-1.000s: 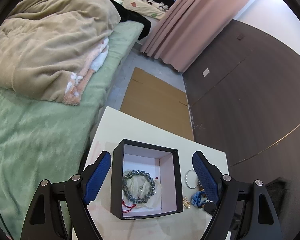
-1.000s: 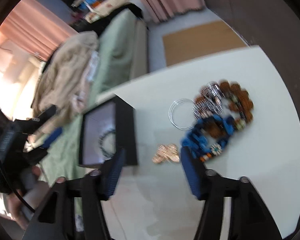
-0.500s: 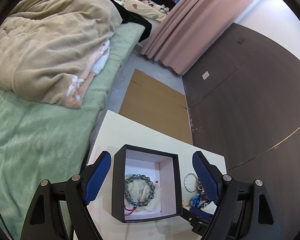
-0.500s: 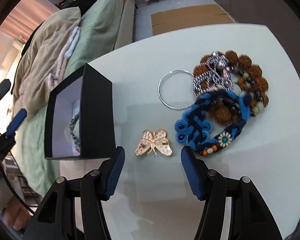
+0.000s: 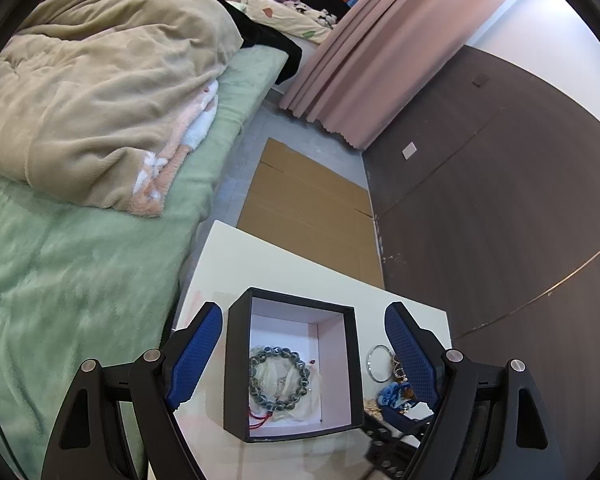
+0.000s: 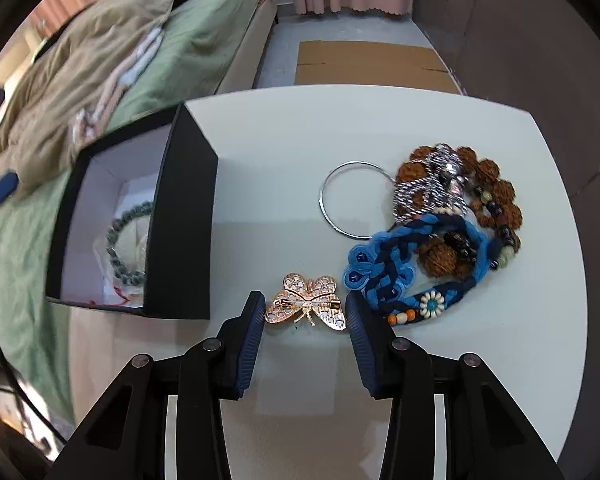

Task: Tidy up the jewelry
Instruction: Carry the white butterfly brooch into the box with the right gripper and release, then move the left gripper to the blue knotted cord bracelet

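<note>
A black box with a pale lining stands open on the white table, holding a grey-green bead bracelet. My left gripper is open, its blue pads on either side of the box and clear of its walls. In the right wrist view a gold butterfly brooch lies flat beside the box. My right gripper points down at the brooch with its jaws closing. The pads stand at the two wing tips, and no firm press shows.
Right of the brooch lies a heap: a silver bangle, a blue braided bracelet, brown seed beads and a silver chain piece. A green bed borders the table's left; cardboard lies on the floor beyond.
My right gripper tipped downward and came in over the butterfly brooch, and its jaws narrowed around it. The left gripper and the box stayed put.
</note>
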### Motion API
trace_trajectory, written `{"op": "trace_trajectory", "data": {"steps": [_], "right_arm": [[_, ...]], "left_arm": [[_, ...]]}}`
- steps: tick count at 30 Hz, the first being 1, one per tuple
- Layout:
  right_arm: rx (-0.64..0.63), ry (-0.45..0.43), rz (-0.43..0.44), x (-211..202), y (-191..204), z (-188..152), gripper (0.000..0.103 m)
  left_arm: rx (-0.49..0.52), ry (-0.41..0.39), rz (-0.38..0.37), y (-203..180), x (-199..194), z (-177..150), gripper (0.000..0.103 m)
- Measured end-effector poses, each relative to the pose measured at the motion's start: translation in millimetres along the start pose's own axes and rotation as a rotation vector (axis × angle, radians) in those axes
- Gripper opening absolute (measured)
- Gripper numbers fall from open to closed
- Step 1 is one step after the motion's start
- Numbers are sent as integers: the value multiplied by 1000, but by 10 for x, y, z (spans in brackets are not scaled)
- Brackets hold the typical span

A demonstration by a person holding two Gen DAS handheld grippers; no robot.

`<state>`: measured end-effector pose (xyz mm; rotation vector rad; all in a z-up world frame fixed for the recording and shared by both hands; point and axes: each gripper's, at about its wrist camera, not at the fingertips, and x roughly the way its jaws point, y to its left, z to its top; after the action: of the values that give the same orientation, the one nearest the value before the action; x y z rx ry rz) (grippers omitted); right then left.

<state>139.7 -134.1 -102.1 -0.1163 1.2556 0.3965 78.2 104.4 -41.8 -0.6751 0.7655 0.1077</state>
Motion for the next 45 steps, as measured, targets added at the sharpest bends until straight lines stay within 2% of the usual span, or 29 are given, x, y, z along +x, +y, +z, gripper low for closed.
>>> {"op": "trace_trajectory", "data": {"steps": [3,8,11,14,21,25,27,29,32,45], "right_arm": [[53,-60,67,-197,-125,6,43],[150,-201,245,-559,-335,37,43],[200,-246,352,-633,-380,70,43],[217,-256,441,-631,-326,110,43],[199,-250,566,-512,105,244,43],[186,-242,609,-437,228,323,44],[206,-197,646,-360,228,347,56],[228,-187,625,-343,187,338,62],[230,-197,553,-386,113,316,62],[370,-258,404,-656,-571,107,62]], "left_arm": [[-4,-4,-1,15,-29,-8,84],[15,1,1,11,-51,-25,84],[32,5,4,-10,-60,-49,84],[45,3,5,-38,-63,-65,84],[43,4,2,-46,-56,-45,84],[44,6,5,-38,-33,-25,84],[45,12,8,-34,-19,-20,84],[46,15,12,-36,-7,-14,84],[50,16,6,-48,-8,-15,84],[132,35,-29,-361,6,-242,84]]}}
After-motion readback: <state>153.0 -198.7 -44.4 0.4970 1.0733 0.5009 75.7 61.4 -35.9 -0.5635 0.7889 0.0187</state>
